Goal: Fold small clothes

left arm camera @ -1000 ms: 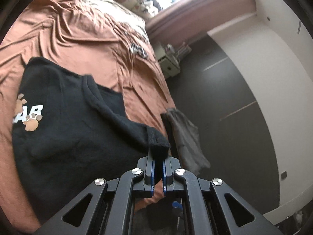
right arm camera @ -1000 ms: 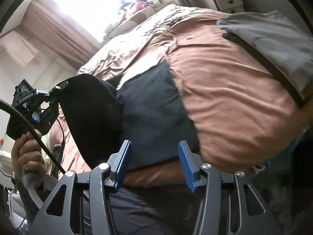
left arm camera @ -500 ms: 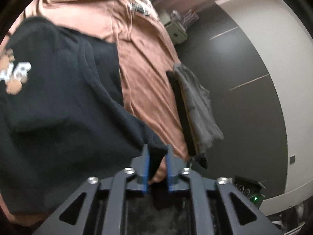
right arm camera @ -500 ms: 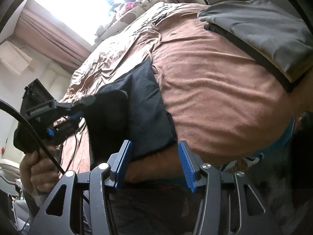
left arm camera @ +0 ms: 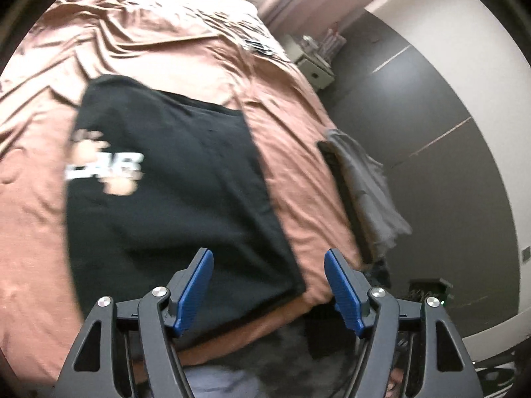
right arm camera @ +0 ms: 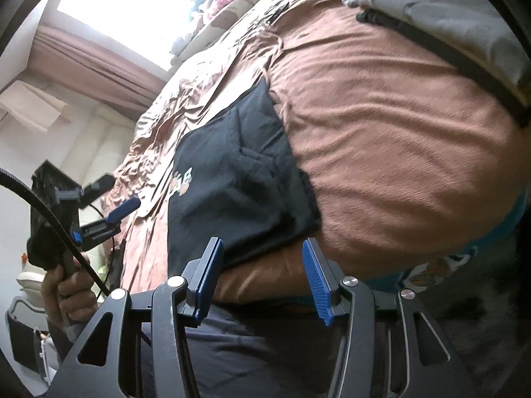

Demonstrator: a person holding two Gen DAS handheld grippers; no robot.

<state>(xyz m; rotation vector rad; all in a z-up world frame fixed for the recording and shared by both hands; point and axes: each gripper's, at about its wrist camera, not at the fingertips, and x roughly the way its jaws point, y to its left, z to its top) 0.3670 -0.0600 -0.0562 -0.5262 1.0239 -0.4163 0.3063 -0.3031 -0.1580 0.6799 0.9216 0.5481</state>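
Black shirt (left arm camera: 172, 179) lies flat ahead of both spread, empty grippers (left arm camera: 267, 285) (right arm camera: 262, 275); pinch its near hem squarely to fold evenly.

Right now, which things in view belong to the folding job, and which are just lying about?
Part of the job:
black T-shirt with printed logo, lying folded on the brown bedsheet
left gripper, open
right gripper, open

Just lying about:
grey garment at the bed edge
white nightstand
pink curtain
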